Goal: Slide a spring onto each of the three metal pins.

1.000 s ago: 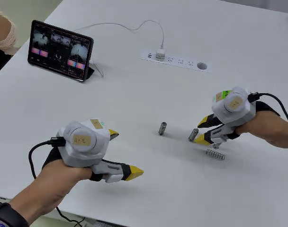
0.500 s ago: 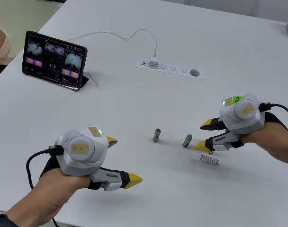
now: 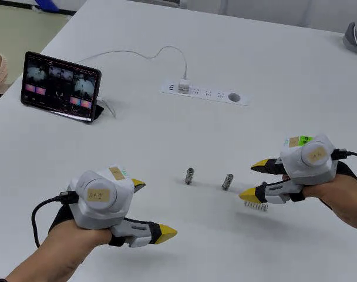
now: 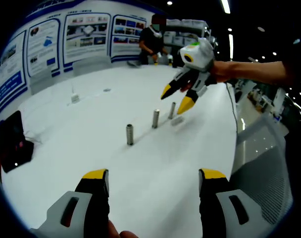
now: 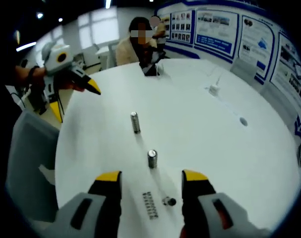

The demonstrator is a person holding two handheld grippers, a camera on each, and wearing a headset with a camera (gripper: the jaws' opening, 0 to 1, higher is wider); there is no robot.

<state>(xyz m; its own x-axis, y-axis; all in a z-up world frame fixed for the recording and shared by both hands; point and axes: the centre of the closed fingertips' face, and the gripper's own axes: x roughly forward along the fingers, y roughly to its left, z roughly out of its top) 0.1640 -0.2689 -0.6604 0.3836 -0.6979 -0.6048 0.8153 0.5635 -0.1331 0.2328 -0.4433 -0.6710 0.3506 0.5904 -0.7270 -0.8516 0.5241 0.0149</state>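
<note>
Two upright pins each carry a spring: one [image 3: 189, 175] [image 5: 135, 122] to the left, the other [image 3: 227, 181] [image 5: 152, 158] beside it. A short bare pin [image 5: 168, 201] stands just ahead of my right gripper [image 5: 151, 178], and a loose spring [image 3: 256, 205] [image 5: 149, 205] lies flat next to it. My right gripper [image 3: 253, 180] hovers open just right of the pins, its lower finger over the loose spring. My left gripper [image 3: 152, 208] [image 4: 153, 176] is open at the near left, well short of the pins.
A tablet [image 3: 60, 86] stands at the far left of the white table [image 3: 167, 129]. A power strip [image 3: 205, 93] with a white cable lies at the back centre. A person sits behind the table in the right gripper view.
The head camera has shifted, so everything sits lower in the picture. My right gripper has drawn slightly back to the right, away from the second pin. Springs and pins have not moved.
</note>
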